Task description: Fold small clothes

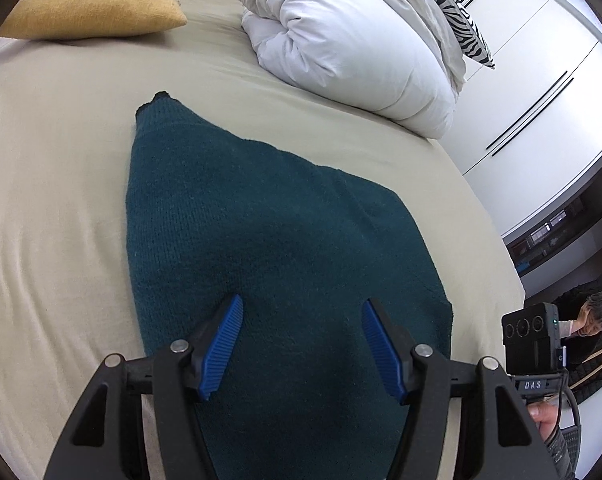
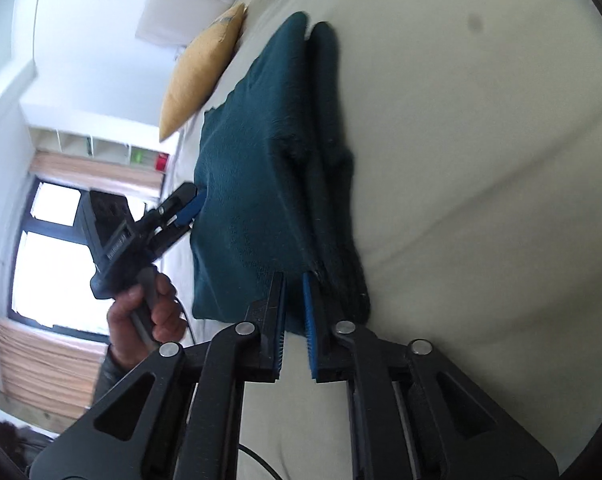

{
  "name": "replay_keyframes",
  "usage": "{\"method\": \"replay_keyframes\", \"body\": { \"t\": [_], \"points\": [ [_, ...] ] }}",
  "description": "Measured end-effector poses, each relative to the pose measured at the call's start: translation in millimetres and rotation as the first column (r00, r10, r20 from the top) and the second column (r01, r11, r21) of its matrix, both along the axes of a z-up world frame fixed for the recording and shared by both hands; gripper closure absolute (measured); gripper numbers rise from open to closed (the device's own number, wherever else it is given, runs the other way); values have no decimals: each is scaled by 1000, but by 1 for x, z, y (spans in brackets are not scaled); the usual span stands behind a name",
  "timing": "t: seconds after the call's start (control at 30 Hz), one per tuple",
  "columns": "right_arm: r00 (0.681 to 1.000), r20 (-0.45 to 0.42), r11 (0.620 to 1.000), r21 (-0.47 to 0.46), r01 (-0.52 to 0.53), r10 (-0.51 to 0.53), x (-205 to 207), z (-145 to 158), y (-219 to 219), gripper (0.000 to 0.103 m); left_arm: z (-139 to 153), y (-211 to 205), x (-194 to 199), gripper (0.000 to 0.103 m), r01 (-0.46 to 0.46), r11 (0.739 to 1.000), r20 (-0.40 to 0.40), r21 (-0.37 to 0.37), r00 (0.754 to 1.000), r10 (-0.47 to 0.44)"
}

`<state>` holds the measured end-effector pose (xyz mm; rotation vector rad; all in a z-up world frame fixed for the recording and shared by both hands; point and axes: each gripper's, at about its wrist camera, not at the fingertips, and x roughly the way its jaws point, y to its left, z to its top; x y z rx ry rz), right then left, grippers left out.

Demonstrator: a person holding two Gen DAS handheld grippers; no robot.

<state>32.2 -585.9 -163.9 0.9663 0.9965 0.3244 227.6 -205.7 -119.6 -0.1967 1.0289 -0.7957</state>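
Observation:
A dark teal knitted garment [image 1: 269, 220] lies on the beige bed sheet [image 1: 61, 200]. My left gripper [image 1: 303, 300] is open over its near end, its blue pads [image 1: 225, 344] wide apart with only flat knit between them. In the right wrist view the garment [image 2: 253, 152] has one long edge raised into a fold. My right gripper [image 2: 293, 276] is shut on that edge at its near corner. The left gripper [image 2: 191, 206] shows there at the garment's left side, held by a hand [image 2: 149, 316].
A yellow cushion [image 1: 97, 4] lies at the bed's far left, with a bunched white duvet [image 1: 341, 40] and a zebra-print pillow [image 1: 457, 12] at the far right. White wardrobe doors [image 1: 541, 80] stand past the bed's right edge. A person [image 1: 597, 320] sits low at the right.

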Motion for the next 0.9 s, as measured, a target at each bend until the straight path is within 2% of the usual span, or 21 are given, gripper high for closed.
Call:
{"method": "replay_keyframes", "body": {
  "t": [0.07,0.13,0.2,0.3,0.37,0.47,0.53,0.57,0.7,0.83,0.9],
  "points": [
    [1000,-2,1000,-21,-5,5,-4,6,-1,99,2,1,0,40,0,1000,-1,-4,1000,0],
    [999,-8,997,-71,-41,40,0,17,4,94,9,4,-2,41,-9,1000,6,-1,1000,9],
    [999,22,991,-127,-45,48,6,37,2,91,18,7,-3,42,-24,1000,22,-6,999,25],
    [995,93,993,-116,-27,38,28,61,-9,90,30,11,0,42,-44,999,67,-20,997,46],
    [991,125,994,-100,-32,45,55,69,-7,87,28,6,8,42,-43,999,60,6,997,42],
    [989,143,997,-64,-38,47,99,70,-5,72,15,2,20,42,-42,999,23,26,999,41],
    [989,138,998,-37,-42,47,124,66,2,55,8,2,25,42,-40,999,9,20,999,40],
    [990,132,998,-29,-48,52,138,65,4,52,6,1,25,43,-40,999,6,18,999,40],
    [998,30,995,-86,-49,52,184,44,14,52,2,-5,25,43,-26,998,10,56,1000,26],
    [998,53,999,-20,32,-31,186,38,-9,55,1,-12,22,43,-6,994,34,110,999,2],
    [995,65,997,-8,76,-76,183,37,-21,56,-1,-13,21,43,-4,994,38,113,999,0]
  ]
}}
